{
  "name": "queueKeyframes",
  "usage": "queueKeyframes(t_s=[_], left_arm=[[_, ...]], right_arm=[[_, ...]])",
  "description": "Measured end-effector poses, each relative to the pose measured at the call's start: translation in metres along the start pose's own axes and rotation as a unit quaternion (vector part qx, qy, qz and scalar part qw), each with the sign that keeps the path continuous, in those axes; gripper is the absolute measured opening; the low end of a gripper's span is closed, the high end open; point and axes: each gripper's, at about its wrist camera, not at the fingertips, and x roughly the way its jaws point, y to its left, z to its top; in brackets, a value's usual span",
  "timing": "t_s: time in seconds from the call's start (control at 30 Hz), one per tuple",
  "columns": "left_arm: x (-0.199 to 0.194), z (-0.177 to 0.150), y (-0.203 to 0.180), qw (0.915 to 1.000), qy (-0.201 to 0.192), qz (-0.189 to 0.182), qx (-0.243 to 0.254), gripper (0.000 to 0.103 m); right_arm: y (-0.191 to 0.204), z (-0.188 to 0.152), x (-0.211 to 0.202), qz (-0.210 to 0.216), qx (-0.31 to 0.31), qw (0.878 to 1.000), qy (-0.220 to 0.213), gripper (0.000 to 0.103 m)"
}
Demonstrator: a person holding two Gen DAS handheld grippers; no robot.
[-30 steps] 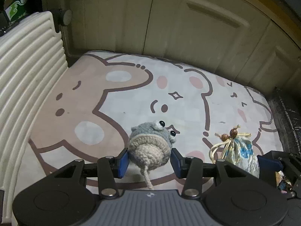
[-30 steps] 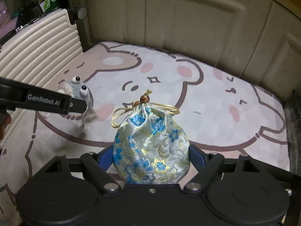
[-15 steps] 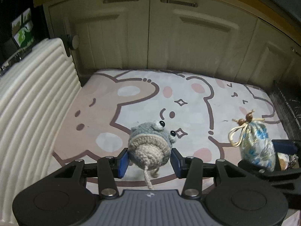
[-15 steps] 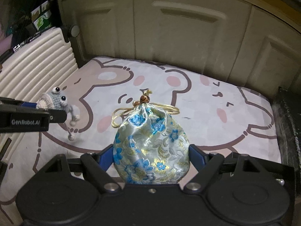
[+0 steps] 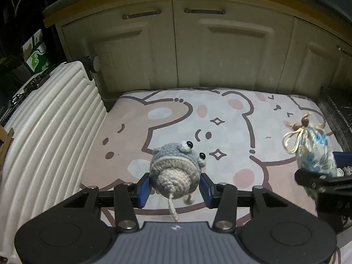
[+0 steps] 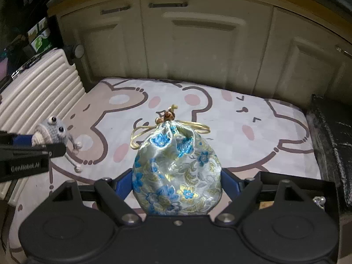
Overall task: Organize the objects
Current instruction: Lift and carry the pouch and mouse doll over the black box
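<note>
1. The crocheted toy (image 5: pixel 175 171), a grey round figure with a cream belly and black bead eyes, sits between the blue pads of the left gripper (image 5: pixel 175 187), which press on its two sides and hold it clear of the mat; a cream yarn strand hangs from its underside.
2. In the right wrist view the same toy (image 6: pixel 51 135) shows at the left edge, its thin legs dangling above the mat, with the left gripper's dark finger crossing just below it.
3. The drawstring pouch (image 6: pixel 177 173), pale satin with blue and gold flowers, stands upright in the right gripper (image 6: pixel 177 183); the blue pads are pressed against its bulging sides, so the jaws stand wide yet grip it.
4. The pouch's gathered mouth points away from the camera, tied with a yellow cord (image 6: pixel 140 135) that loops out to both sides and ends in brown wooden beads (image 6: pixel 168 115).
5. In the left wrist view the pouch (image 5: pixel 316 151) appears at the right edge, well apart from the toy, with part of the right gripper dark and blurred below it.
6. Under both lies a cartoon bear mat (image 5: pixel 231 118) in cream, beige and pink with brown outlines.
7. A ribbed white suitcase (image 5: pixel 50 132) lies along the mat's left side, touching its edge.
8. Cream cabinet doors (image 5: pixel 220 50) with bar handles rise behind the mat's far edge.
9. A dark block (image 6: pixel 332 145) borders the mat on the right.
</note>
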Motion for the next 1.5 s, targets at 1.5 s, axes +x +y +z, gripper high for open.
queueKeyframes(t_s=[1.5], left_arm=[[-0.029, 0.01, -0.154, 0.9849, -0.042, -0.16, 0.051, 0.048]], right_arm=[[-0.162, -0.052, -0.067, -0.089, 0.081, 0.993, 0.012, 0.083]])
